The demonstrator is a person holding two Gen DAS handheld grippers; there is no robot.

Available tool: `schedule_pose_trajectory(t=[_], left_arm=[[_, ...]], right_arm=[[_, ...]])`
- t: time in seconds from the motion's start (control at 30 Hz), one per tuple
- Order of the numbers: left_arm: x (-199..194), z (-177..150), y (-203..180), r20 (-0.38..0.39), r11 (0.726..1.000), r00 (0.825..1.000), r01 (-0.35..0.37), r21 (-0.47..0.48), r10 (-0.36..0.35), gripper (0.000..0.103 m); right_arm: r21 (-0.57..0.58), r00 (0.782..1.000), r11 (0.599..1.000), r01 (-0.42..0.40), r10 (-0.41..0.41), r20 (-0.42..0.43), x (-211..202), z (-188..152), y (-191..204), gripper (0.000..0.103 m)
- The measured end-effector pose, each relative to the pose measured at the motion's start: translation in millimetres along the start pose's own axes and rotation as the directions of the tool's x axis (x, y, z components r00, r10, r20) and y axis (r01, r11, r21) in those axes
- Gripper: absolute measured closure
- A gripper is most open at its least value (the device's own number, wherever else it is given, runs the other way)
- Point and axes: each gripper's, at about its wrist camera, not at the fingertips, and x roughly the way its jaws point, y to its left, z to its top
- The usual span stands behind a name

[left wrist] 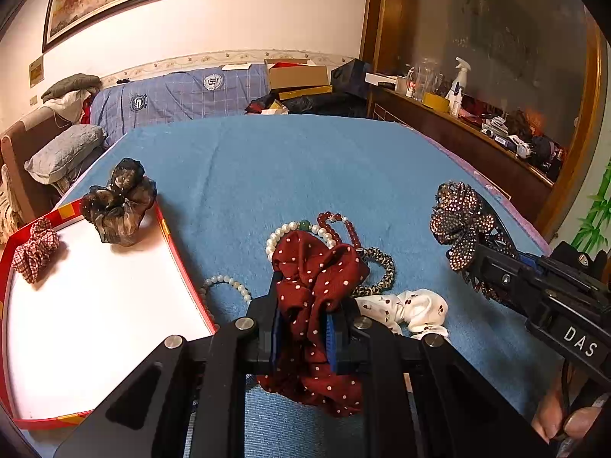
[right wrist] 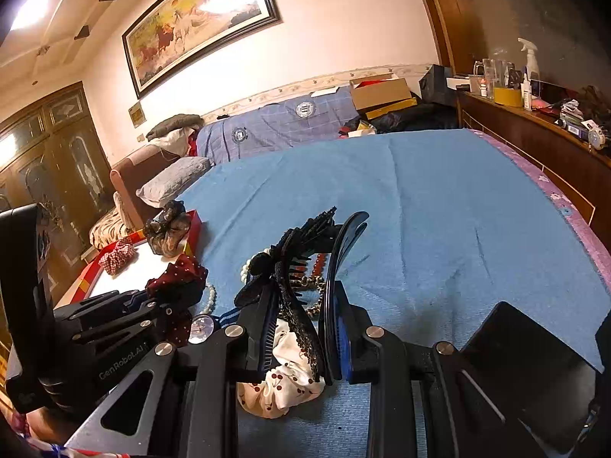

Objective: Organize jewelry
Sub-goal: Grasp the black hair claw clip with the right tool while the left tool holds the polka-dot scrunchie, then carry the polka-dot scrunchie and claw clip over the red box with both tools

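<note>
"DAS" lettering on right gripper (left wrist: pixel 479 263) clamping rhinestone flower clip (left wrist: pixel 460 221); left gripper (left wrist: pixel 305 332) clamping red polka-dot scrunchie (left wrist: pixel 317 290).

left wrist: low, near, faces headboard | right wrist: same | shared: blue bedspread (left wrist: pixel 305 160), red tray (right wrist: pixel 193 225)

Framed horse painting (right wrist: pixel 198 19) above blue blanket (left wrist: pixel 305 168)

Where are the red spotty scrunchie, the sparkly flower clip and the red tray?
red spotty scrunchie (left wrist: pixel 319 267), left wrist view, its top folds.
sparkly flower clip (left wrist: pixel 460 221), left wrist view, the flower's middle.
red tray (left wrist: pixel 179 252), left wrist view, its right rim.
</note>
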Motion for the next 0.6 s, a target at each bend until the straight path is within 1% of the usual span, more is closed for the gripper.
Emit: schedule_pose_trajectory(t=[0.2,0.4,0.6], left_arm=[[-7.6,4.3,6.2,0.025,1.0,1.0,0.002,-0.013,-0.002,0.087],[-18.3,13.9,22.3,0.069,0.999,0.997,-0.032,-0.039,0.035,0.086],[-27.9,21.8,53.4,0.095,0.993,0.992,-0.076,-0.09,0.085,0.086]], right_arm=[[-0.004,1.0,1.0,-0.012,0.012,0.002,1.3,0.3,2.2,0.074],[0.007,0.999,1.0,-0.03,0.03,-0.018,7.3,0.2,4.7,0.074],[-0.001,0.997,0.998,-0.066,0.066,-0.038,11.0,4.7,23.0,0.074]])
